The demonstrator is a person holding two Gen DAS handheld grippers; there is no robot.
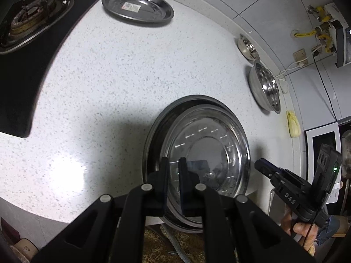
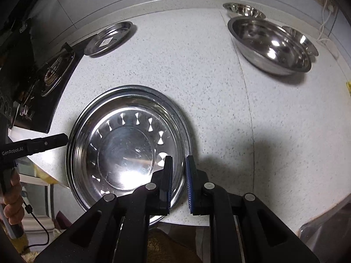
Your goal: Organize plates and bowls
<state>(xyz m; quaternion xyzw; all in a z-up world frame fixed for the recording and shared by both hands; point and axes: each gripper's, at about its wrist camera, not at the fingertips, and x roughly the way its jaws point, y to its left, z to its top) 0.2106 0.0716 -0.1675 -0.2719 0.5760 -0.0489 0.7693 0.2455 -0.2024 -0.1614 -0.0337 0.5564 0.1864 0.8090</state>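
Resting at the front edge of the speckled counter (image 2: 197, 70), the large steel plate (image 2: 127, 144) sits inside a wider plate's rim. Both grippers hover over it — the left gripper (image 1: 173, 164) with fingers nearly together, the right gripper (image 2: 178, 164) likewise, neither visibly clamped on anything. A smaller plate (image 1: 137, 7) lies beside the stove (image 1: 33, 11); steel bowls (image 2: 269, 43) stand near the wall.

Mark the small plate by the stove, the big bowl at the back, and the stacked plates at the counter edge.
small plate (image 1: 137, 7): left wrist view, on its flat centre by the sticker.
big bowl (image 2: 271, 45): right wrist view, on its inner wall.
stacked plates (image 2: 126, 151): right wrist view, on the top plate's flat centre.
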